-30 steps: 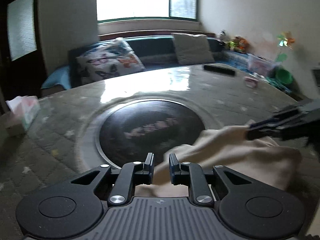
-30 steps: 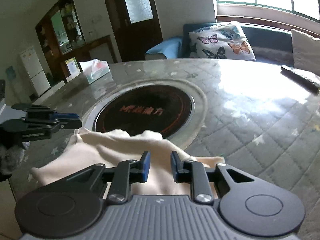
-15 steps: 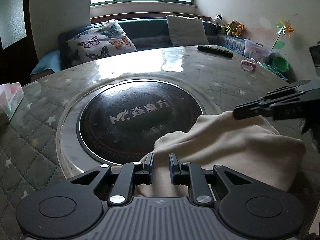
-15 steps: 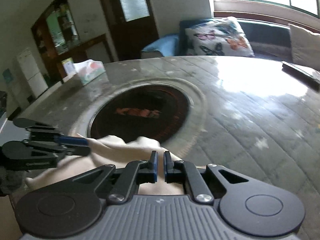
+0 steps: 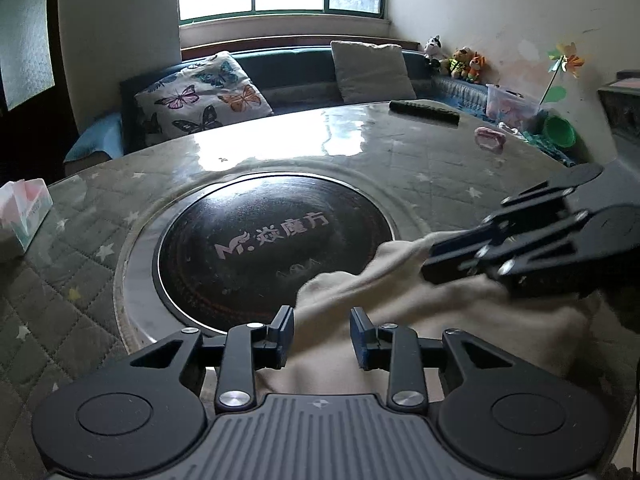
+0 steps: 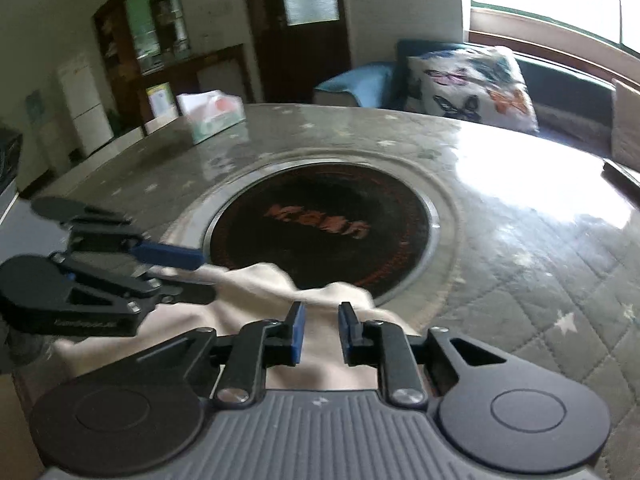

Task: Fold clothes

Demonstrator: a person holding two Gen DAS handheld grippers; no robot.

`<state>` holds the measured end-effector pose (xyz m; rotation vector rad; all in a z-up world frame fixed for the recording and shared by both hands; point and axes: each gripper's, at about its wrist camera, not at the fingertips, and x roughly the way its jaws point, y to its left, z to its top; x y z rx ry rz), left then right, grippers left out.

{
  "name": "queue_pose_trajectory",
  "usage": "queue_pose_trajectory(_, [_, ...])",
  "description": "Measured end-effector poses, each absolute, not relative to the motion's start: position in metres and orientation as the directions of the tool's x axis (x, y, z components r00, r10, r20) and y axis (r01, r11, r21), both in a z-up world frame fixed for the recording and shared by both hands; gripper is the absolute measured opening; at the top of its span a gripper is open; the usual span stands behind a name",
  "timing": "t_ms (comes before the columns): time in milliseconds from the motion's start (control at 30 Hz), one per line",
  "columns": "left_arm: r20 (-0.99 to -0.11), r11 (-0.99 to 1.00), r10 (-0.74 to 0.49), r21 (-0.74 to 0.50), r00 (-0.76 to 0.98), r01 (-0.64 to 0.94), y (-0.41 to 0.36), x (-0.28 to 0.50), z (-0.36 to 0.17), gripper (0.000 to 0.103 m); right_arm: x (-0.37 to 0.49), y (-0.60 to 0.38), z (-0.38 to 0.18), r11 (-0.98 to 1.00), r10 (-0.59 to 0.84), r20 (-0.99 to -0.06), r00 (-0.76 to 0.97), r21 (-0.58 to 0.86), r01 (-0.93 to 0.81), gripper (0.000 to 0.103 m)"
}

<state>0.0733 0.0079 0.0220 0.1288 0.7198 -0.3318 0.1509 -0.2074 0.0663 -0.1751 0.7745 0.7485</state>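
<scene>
Both tools had loosened since a moment earlier, the left tool [image 5: 322, 334] and right tool [image 6: 321, 330] opening narrowly over the soft, light cream cloth garment [image 5: 460, 320] bunched beside the counter's round black inset plate [image 5: 272, 248], best pinched by its edges.

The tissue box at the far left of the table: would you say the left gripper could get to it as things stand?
Probably yes. The left gripper, jaws opening over the cream cloth, pinches nothing, and the table toward the tissue box looks bare. Whether it lies within arm's reach is unclear.
</scene>
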Motion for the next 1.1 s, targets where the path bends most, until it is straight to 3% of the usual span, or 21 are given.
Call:
queue_pose_trajectory(200, [-0.648, 0.944, -0.212, 0.059, 0.732, 0.326, 0.008, 0.038, 0.020, 0.037, 0.130, -0.193, 0.055, 0.714, 0.516, -0.699, 0.495, 0.031, -0.700, 0.026])
queue_pose_trajectory(300, [-0.629, 0.947, -0.196, 0.079, 0.752, 0.313, 0.012, 0.019, 0.019, 0.038, 0.113, -0.190, 0.063, 0.683, 0.543, -0.676, 0.498, 0.010, -0.731, 0.035])
queue_pose_trajectory(700, [-0.607, 0.971, -0.142, 0.069, 0.782, 0.231, 0.027, -0.019, 0.003, 0.040, 0.050, -0.168, 0.051, 0.580, 0.582, -0.663, 0.471, -0.066, -0.812, 0.038])
queue_pose_trajectory(1100, [-0.587, 0.974, -0.124, 0.083, 0.800, 0.212, 0.026, -0.026, -0.002, 0.044, 0.032, -0.208, 0.059, 0.650, 0.602, -0.625, 0.498, 0.021, -0.760, 0.038])
